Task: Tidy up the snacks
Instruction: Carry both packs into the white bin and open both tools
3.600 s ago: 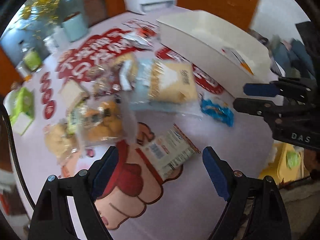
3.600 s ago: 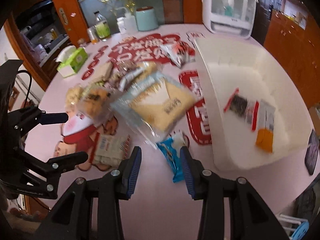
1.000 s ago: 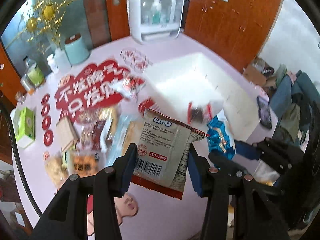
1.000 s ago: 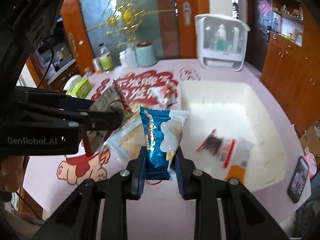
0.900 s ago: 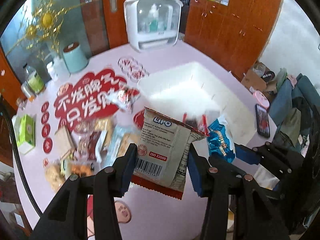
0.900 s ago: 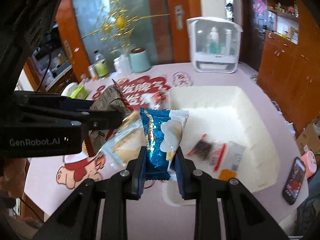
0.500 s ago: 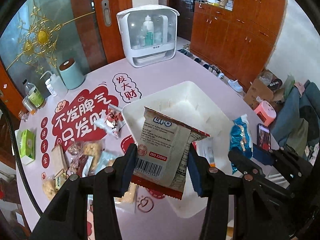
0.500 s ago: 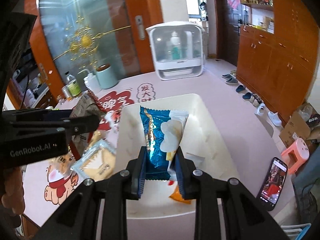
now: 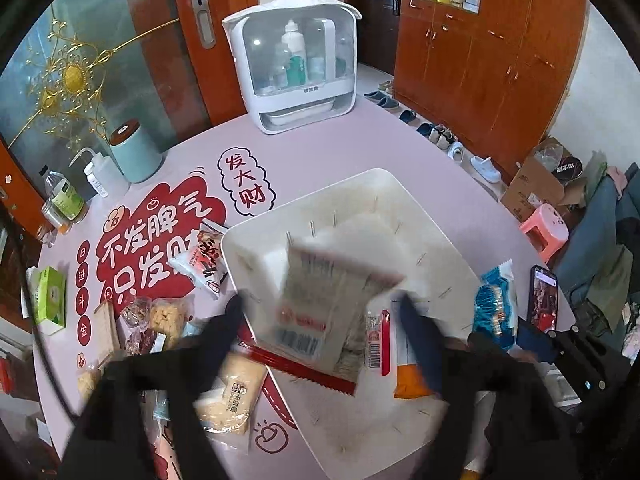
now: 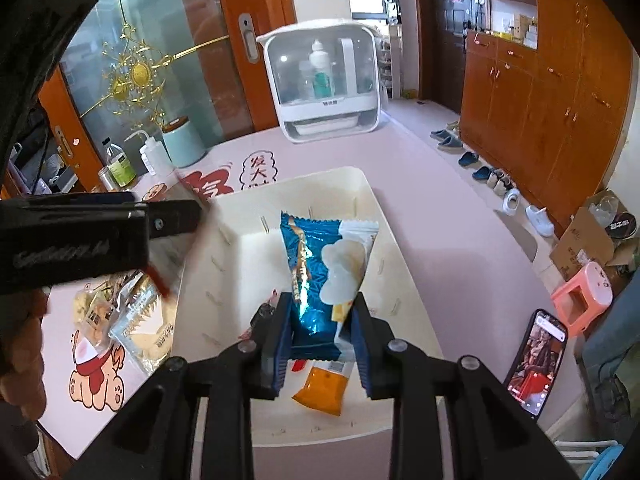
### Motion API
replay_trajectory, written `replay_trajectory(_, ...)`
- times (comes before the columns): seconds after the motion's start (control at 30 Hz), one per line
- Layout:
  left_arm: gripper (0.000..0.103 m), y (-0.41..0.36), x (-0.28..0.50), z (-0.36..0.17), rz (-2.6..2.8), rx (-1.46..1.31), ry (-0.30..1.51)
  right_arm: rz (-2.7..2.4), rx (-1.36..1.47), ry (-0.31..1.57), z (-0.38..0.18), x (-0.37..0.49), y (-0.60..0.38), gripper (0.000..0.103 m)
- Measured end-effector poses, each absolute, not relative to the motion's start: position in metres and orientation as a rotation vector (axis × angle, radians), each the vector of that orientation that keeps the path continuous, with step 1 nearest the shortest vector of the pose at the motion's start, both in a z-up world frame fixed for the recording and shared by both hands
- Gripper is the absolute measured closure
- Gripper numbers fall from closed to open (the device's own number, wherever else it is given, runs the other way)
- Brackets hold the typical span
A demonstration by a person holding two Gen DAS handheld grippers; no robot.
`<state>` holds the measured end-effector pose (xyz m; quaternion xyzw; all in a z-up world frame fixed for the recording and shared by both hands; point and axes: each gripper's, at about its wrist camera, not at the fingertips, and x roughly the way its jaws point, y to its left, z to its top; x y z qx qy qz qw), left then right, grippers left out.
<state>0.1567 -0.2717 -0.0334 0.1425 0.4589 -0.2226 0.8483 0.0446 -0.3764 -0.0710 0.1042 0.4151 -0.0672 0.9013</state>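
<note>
While left gripper (image 9: 320, 344) jaws have just spread, dropping the grey wafer pack (image 9: 320, 304) into the white bin (image 9: 436, 240), right gripper (image 10: 320, 332) jaws, just easing apart, pinch the blue snack packet (image 10: 320, 264) low: light, crinkly, slippery, likely crushable.

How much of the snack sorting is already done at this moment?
Early stage. Done: a few packets, one orange, lie in the white bin. In hand: the left claw has just opened over the bin, its grey packet blurred between the jaws; the right claw has been loosening around a blue packet. Left: a pile of snacks on the table.
</note>
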Motion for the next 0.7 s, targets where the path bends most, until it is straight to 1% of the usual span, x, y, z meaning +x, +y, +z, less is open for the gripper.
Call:
replay_trajectory(0.03,0.001,-0.271,0.156,-0.035,-0.471,0.292,0.965,-0.140,0.218,0.864,-0.073,0.045,-0.378,0.060)
replay_trajectory(0.07,0.001,-0.271,0.156,-0.036,-0.471,0.283,0.969,-0.145,0.221,0.870,-0.075,0.045,-0.379,0.051)
replay_trajectory(0.13,0.001,-0.270,0.159,-0.040,-0.462,0.276,0.996,-0.152,0.225,0.874,-0.077,0.045,-0.381,0.046)
replay_trajectory(0.3,0.001,-0.258,0.165,-0.050,-0.421,0.239,1.060,-0.141,0.226,0.887,-0.078,0.045,-0.378,0.045)
replay_trajectory(0.7,0.001,-0.229,0.150,-0.047,-0.374,0.237,1.068,-0.105,0.204,0.894,-0.075,0.041,-0.359,0.045)
